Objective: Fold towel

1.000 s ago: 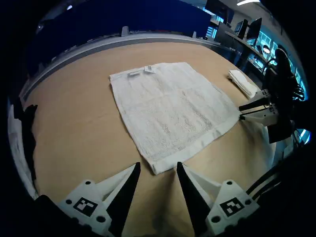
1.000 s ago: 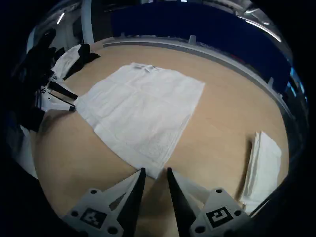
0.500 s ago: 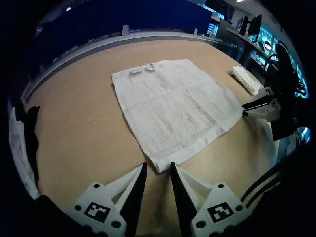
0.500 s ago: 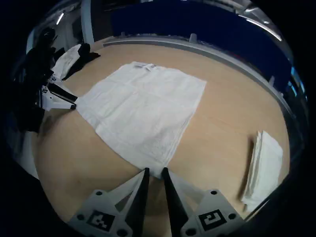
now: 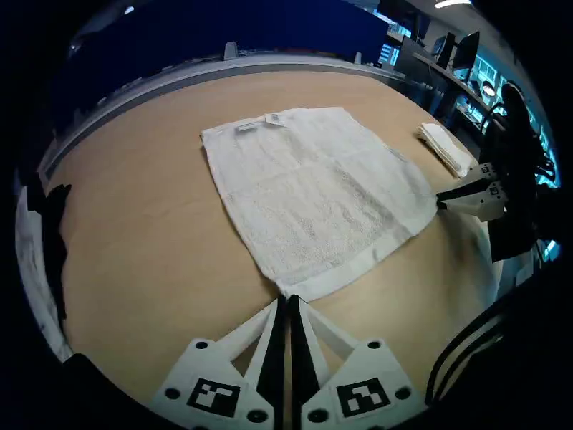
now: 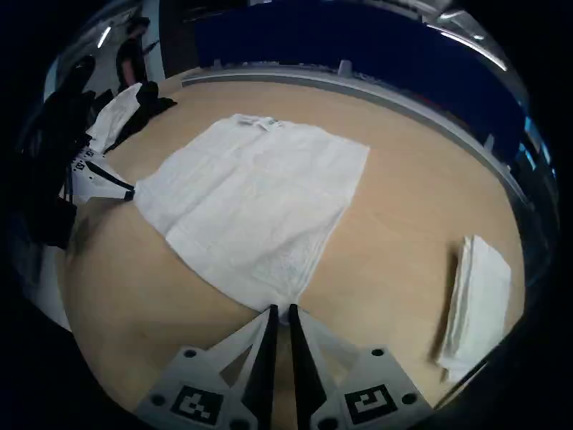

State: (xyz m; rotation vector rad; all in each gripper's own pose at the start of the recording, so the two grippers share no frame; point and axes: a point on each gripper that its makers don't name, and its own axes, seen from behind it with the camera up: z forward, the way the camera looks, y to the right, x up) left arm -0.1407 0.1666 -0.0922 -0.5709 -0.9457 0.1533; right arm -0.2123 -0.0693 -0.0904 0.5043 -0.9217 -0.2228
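Note:
A white towel (image 5: 315,193) lies spread flat on the tan table (image 5: 143,215), its label at the far edge. My left gripper (image 5: 287,304) is shut on the towel's near corner, fingers pressed together over the hem. In the right gripper view the same towel (image 6: 251,208) spreads ahead, and my right gripper (image 6: 281,315) pinches its nearest corner with only a thin gap between the fingers. Each gripper also shows from the other side: the right gripper (image 5: 440,203) at the towel's right corner, the left gripper (image 6: 130,194) at its left corner.
A folded stack of white towels (image 6: 478,301) sits near the table's edge, also visible as a stack (image 5: 444,147) in the left gripper view. Black and white cloth (image 6: 136,104) lies at the far left corner. A blue partition (image 5: 215,29) borders the back.
Both grippers moved forward to the towel's two near corners and shut on them; a second ago both stood open just short of the hem. The towel has stayed flat.

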